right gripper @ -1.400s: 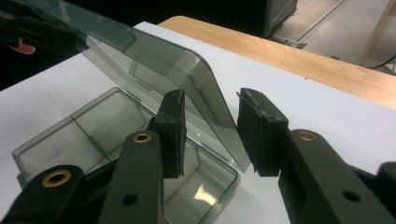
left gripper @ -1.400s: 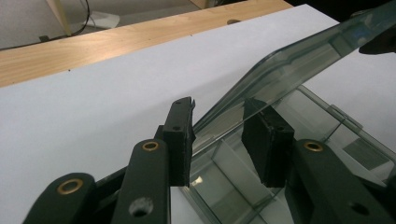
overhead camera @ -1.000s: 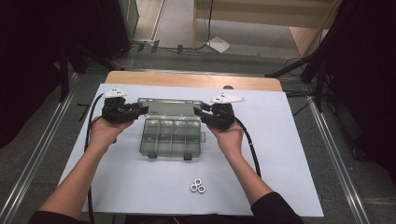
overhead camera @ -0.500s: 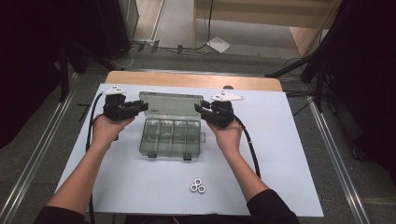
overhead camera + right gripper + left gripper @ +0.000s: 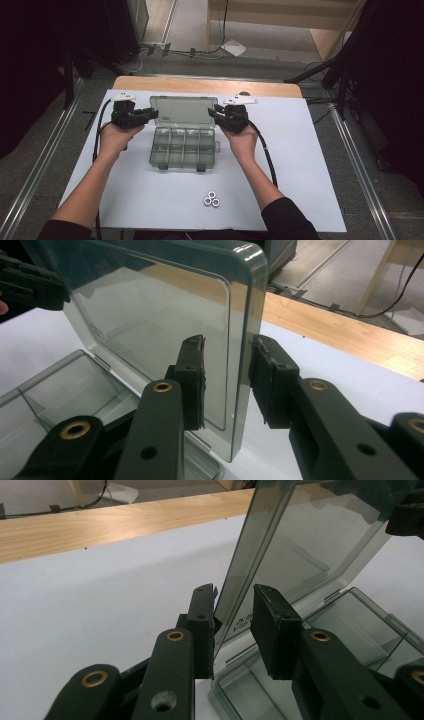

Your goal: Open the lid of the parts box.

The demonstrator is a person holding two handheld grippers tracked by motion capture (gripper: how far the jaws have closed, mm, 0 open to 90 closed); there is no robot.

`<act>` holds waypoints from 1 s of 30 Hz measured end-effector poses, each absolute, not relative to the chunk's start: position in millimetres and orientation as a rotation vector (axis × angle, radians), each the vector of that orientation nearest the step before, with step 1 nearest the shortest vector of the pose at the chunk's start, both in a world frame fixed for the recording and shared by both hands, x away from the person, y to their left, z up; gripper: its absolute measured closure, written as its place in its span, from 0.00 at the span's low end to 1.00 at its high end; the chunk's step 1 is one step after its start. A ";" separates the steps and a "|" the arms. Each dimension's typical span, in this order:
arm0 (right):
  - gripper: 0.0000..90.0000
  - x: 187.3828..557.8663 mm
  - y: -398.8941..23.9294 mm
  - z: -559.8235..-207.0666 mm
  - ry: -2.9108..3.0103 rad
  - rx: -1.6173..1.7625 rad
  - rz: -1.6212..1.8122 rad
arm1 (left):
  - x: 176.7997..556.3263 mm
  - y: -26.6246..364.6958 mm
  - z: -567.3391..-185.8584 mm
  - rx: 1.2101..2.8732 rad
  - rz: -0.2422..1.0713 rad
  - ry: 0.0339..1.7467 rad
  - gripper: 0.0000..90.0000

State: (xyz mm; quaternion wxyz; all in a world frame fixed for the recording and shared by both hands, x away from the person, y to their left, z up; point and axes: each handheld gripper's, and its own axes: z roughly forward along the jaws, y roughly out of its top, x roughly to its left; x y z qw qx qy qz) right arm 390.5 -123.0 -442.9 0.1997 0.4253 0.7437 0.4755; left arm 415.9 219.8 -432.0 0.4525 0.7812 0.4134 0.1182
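Note:
A clear grey compartment box (image 5: 182,147) lies open in the middle of the white sheet, its lid (image 5: 184,110) tilted up at the far side. My left gripper (image 5: 154,114) reaches in at the lid's left edge and my right gripper (image 5: 212,111) at its right edge. In the left gripper view the lid (image 5: 300,545) stands between the jaws of the left gripper (image 5: 235,595); they have just been closing, with a gap left at one pad (image 5: 272,625). In the right gripper view the jaws of the right gripper (image 5: 228,347) straddle the lid's rim (image 5: 245,315) without clamping it.
Three metal nuts (image 5: 211,199) lie together on the white sheet (image 5: 300,165) near the front, between the person's forearms. A strip of wooden tabletop (image 5: 200,85) shows beyond the sheet. Cables trail from both grippers along the forearms.
Both hands have stayed nearly where they were at the lid's two side edges. The lid looks slightly more raised than a second ago.

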 end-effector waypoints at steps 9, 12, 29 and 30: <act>0.76 394.1 -121.4 -444.9 2.067 1.192 1.331 | 420.3 218.8 -439.2 1.934 0.281 1.037 0.79; 0.75 395.0 -120.5 -446.7 2.060 1.189 1.317 | 422.5 217.6 -442.1 1.929 0.283 1.042 0.79; 0.73 407.4 -119.0 -464.2 2.048 1.249 1.351 | 431.1 214.9 -453.2 1.902 0.275 1.075 0.79; 0.73 408.2 -119.4 -465.2 2.048 1.254 1.354 | 431.5 214.8 -453.7 1.901 0.276 1.076 0.79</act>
